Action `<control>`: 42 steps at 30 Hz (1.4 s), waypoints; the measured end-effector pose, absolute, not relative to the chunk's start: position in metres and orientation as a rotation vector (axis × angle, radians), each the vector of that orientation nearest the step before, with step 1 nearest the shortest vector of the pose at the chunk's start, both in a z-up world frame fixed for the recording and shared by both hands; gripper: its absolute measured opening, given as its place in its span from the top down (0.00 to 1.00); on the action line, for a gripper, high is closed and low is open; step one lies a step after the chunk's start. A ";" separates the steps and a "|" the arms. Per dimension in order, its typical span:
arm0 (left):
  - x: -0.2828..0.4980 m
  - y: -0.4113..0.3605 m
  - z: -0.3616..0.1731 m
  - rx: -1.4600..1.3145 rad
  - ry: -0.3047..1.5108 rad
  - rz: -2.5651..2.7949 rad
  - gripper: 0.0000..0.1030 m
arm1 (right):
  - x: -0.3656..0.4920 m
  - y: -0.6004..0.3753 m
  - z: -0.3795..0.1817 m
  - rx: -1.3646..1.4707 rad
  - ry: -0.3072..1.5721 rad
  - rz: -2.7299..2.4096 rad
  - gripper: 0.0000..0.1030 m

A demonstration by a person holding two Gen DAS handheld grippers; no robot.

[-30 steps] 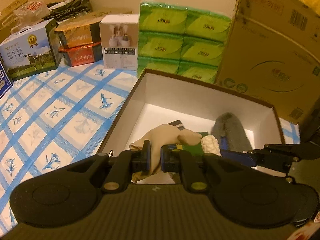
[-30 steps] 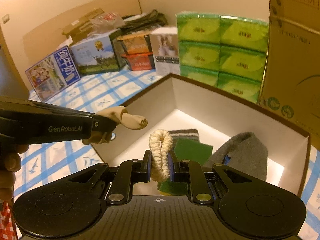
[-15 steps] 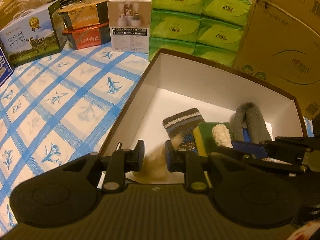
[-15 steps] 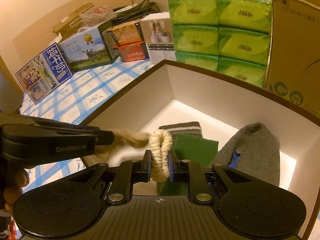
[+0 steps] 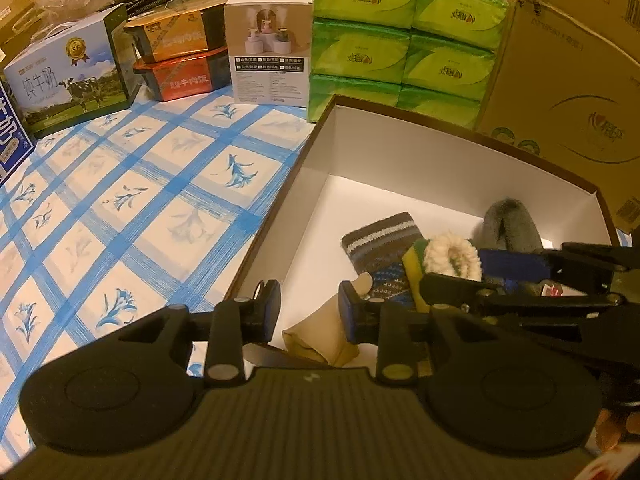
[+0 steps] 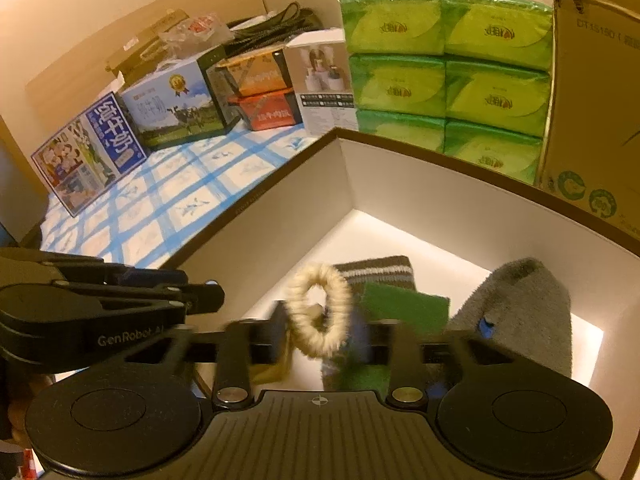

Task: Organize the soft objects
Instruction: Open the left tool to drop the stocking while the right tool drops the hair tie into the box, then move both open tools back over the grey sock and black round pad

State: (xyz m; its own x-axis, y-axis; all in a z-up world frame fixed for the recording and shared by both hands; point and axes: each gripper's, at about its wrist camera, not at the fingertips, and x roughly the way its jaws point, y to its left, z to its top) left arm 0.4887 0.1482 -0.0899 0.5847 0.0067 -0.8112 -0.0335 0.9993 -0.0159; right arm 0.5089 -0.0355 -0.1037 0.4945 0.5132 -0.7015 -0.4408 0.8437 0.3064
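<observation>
A white-lined cardboard box [image 5: 320, 168] [image 6: 460, 184] holds a striped sock [image 5: 380, 244] [image 6: 376, 272], a green sponge [image 6: 404, 306] and a grey sock [image 5: 508, 224] [image 6: 516, 308]. My left gripper [image 5: 309, 312] is open over the box's near left corner, with a beige sock [image 5: 324, 336] lying loose between and below its fingers. My right gripper [image 6: 320, 344] is open and blurred; a cream fluffy scrunchie [image 6: 318, 312] [image 5: 450, 254] sits free between its fingers, above the box floor. The right gripper [image 5: 452, 280] shows at the right of the left wrist view.
Green tissue packs [image 5: 400, 40] and a large cardboard carton [image 5: 568, 64] stand behind the box. Milk cartons [image 5: 68, 76], snack boxes [image 5: 180, 60] and a white product box [image 5: 268, 48] line the far edge of the blue-checked tablecloth [image 5: 140, 200].
My left gripper lowered the beige sock into the box and opened, letting it go. My right gripper moved down over the box and opened off the scrunchie.
</observation>
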 end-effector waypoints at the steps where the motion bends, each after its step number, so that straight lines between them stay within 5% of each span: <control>1: 0.488 0.149 -0.089 -0.034 0.945 0.023 0.71 | 0.508 -0.036 -0.103 0.095 0.869 0.575 0.46; 25: 0.442 0.148 -0.059 -0.022 0.872 0.000 0.67 | 0.478 -0.065 -0.079 0.156 0.814 0.592 0.45; 42: 0.338 0.131 -0.024 -0.020 0.794 -0.031 0.57 | 0.397 -0.132 -0.045 0.195 0.700 0.617 0.45</control>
State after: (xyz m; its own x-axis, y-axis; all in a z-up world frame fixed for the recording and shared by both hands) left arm 0.3383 0.1312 -0.0242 0.7006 -0.0356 -0.7126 0.0204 0.9993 -0.0299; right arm 0.3972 -0.1323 -0.0449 0.5967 0.5908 -0.5431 -0.4643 0.8061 0.3669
